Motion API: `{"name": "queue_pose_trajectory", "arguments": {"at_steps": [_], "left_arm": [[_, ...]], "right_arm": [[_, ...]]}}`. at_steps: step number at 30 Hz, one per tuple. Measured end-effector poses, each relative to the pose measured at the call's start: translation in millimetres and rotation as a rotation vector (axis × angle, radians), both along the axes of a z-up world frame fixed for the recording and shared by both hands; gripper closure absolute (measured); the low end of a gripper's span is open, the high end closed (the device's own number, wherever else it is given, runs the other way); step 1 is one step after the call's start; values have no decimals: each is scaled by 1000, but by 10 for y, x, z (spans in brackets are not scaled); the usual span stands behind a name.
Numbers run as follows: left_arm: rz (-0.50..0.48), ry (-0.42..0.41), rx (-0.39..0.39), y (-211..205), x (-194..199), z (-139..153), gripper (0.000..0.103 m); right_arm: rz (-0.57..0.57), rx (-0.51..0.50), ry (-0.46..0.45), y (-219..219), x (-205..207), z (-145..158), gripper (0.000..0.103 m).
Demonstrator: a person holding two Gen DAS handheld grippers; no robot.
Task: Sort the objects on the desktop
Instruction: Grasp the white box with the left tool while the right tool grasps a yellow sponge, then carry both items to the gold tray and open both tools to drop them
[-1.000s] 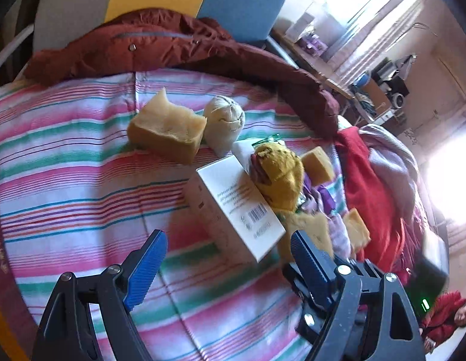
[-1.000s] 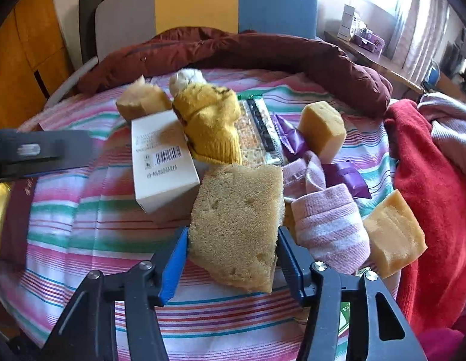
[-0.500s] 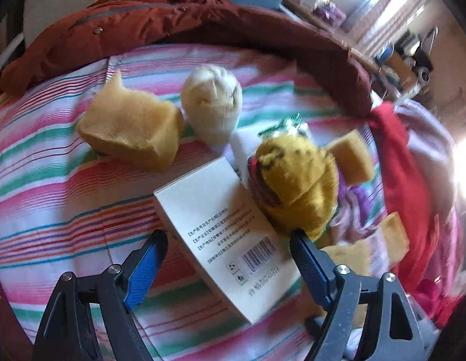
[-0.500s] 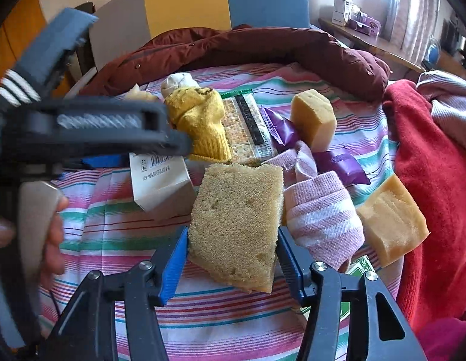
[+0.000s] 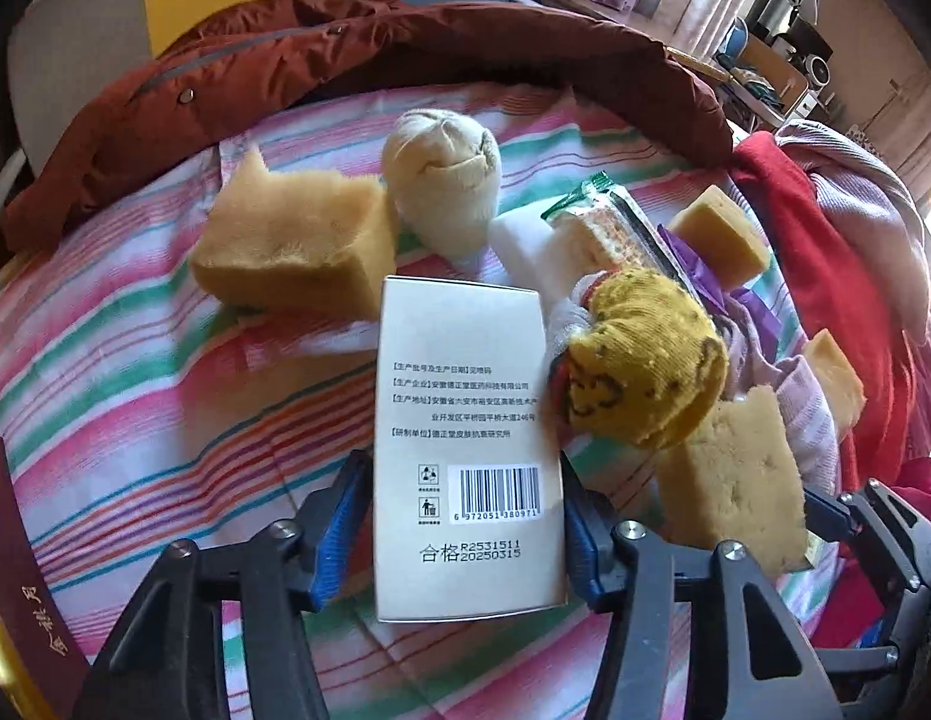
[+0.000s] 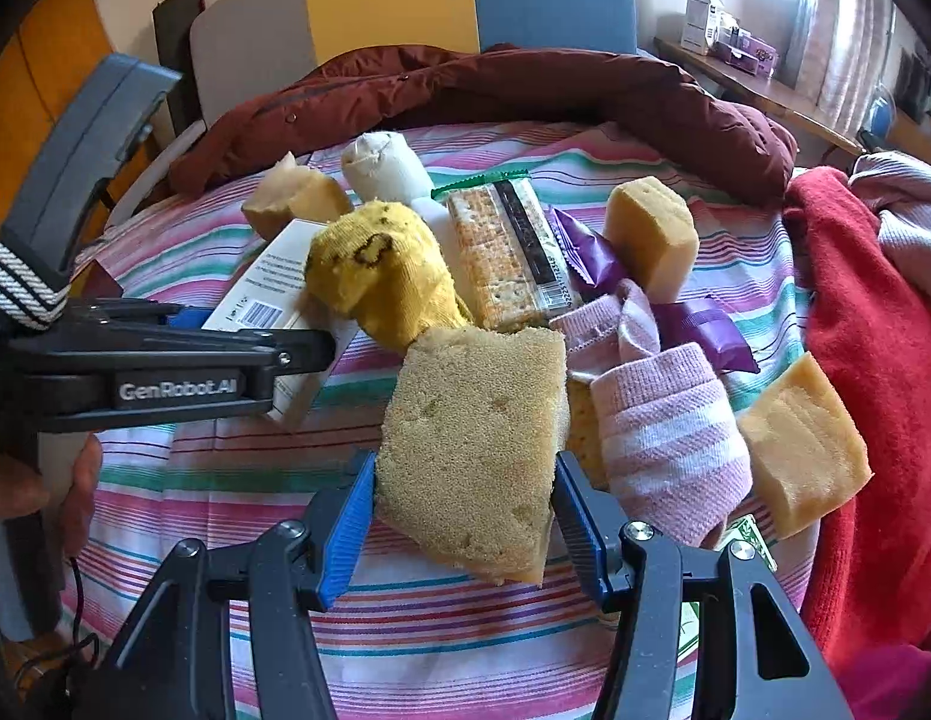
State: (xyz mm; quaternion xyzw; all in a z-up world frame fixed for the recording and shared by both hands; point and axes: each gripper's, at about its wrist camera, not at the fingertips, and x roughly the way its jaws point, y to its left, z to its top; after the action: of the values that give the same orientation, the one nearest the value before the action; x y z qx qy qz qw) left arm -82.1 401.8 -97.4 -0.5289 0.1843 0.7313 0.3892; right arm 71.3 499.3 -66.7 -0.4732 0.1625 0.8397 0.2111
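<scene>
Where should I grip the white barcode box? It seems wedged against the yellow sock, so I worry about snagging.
Grip the white box across its two long narrow sides at the barcode end, coming from above at the near end. That end juts clear, while the far end abuts the yellow sock and a sponge. The left gripper already straddles it there, its jaws closing.

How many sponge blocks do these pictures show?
4 sponges: the held sponge in the right gripper, the far-left sponge beside the white sock, the upright sponge beside the purple wrapper, the right sponge by the red cloth. Others may be hidden.
</scene>
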Motion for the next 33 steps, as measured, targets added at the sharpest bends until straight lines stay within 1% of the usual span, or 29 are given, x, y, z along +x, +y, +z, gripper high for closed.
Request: {"name": "queue_pose_trajectory", "arguments": {"at_steps": [3,6,9,11,13,17,19,24,28,33], "left_arm": [[1,-5,38,-102,34,29,51],[27,32,75,-306,71,129,51],[60,46,111,-527,131,235,51],[74,69,131,-613,192,299,51],[92,93,151,-702,258,355,51],[143,118,192,-1111,320,520,51],[179,131,211,-1339,311,604,51],[288,167,216,-1965,243,716,51],[394,184,199,-2491,135,703,51],[553,222,177,-3184,31,655,51]], "right_arm": [[15,0,7,3,-20,3,44],[54,-10,25,-33,-53,22,45],[103,-14,47,-97,-79,52,45],[137,-30,74,-250,-43,89,45],[176,-52,108,-314,-37,134,45],[273,-105,179,-447,-34,223,45],[301,-122,202,-653,-47,211,45],[343,-191,257,-865,-96,330,45],[404,-211,283,-1175,-202,492,45],[518,-231,306,-1750,-508,647,45]]}}
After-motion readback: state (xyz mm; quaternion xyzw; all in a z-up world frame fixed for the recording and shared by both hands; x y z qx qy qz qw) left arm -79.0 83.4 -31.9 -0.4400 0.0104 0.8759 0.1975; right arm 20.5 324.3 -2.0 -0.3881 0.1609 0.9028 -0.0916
